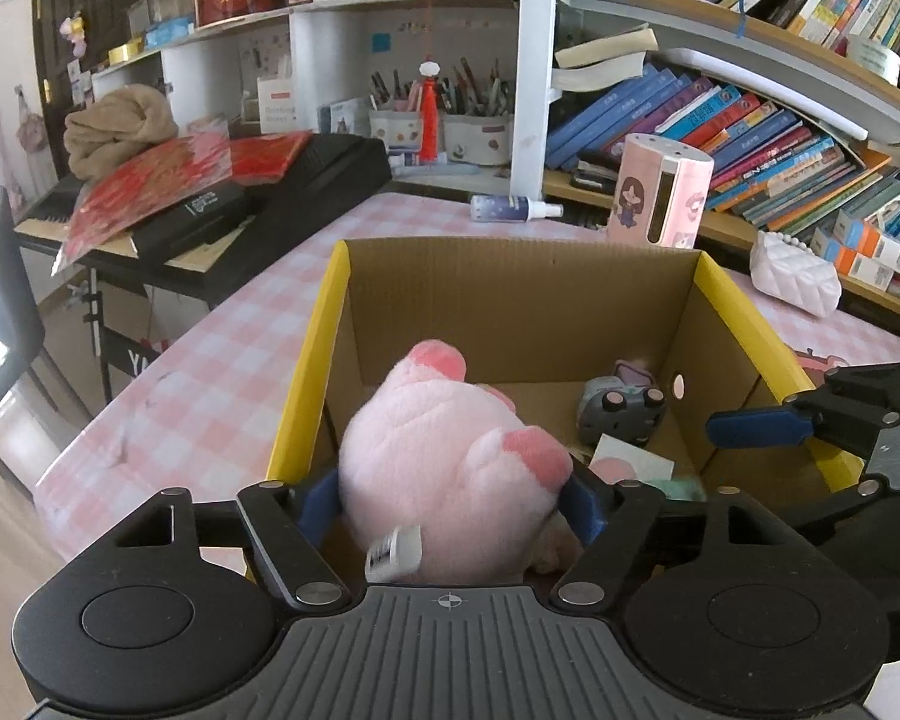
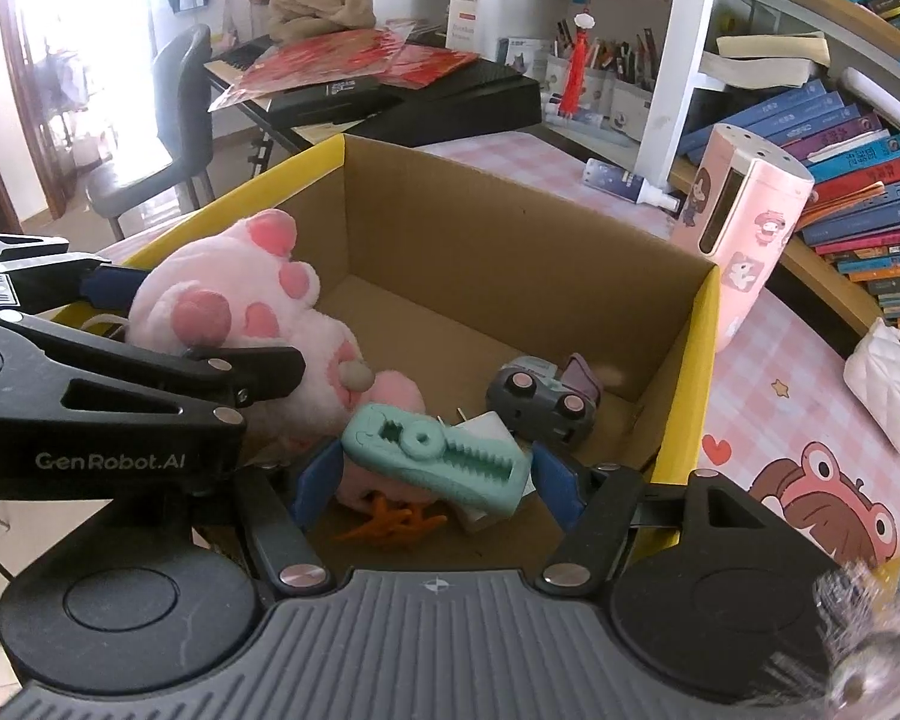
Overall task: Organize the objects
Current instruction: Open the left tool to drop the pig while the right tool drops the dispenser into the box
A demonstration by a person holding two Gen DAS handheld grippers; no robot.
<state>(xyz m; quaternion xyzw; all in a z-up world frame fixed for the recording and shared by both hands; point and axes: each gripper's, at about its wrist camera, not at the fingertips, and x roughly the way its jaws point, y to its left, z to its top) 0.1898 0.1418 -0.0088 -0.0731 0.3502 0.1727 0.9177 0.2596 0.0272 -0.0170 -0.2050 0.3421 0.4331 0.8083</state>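
Observation:
A yellow-edged cardboard box (image 1: 744, 312) (image 2: 699, 372) stands on the pink checked table. My left gripper (image 1: 456, 501) reaches into its left side, and both blue pads lie against the sides of a pink plush toy (image 1: 450, 456) (image 2: 240, 306), whose lower part rests on the box floor. My right gripper (image 2: 432, 477) is shut on a teal toothed crocodile toy (image 2: 432, 456) just above the floor near the front wall. One of its fingers (image 1: 756, 426) shows over the box's right rim. Inside also lie a grey toy car (image 1: 621, 414) (image 2: 543, 405) and an orange starfish-like piece (image 2: 390, 525).
Behind the box stand a pink cartoon canister (image 1: 660, 198) (image 2: 744, 228) and a lying spray bottle (image 1: 513, 207). A white quilted purse (image 1: 795, 282) sits to the right by the bookshelves. A black keyboard (image 1: 306, 180) with red papers and a chair (image 2: 180, 114) are at the left.

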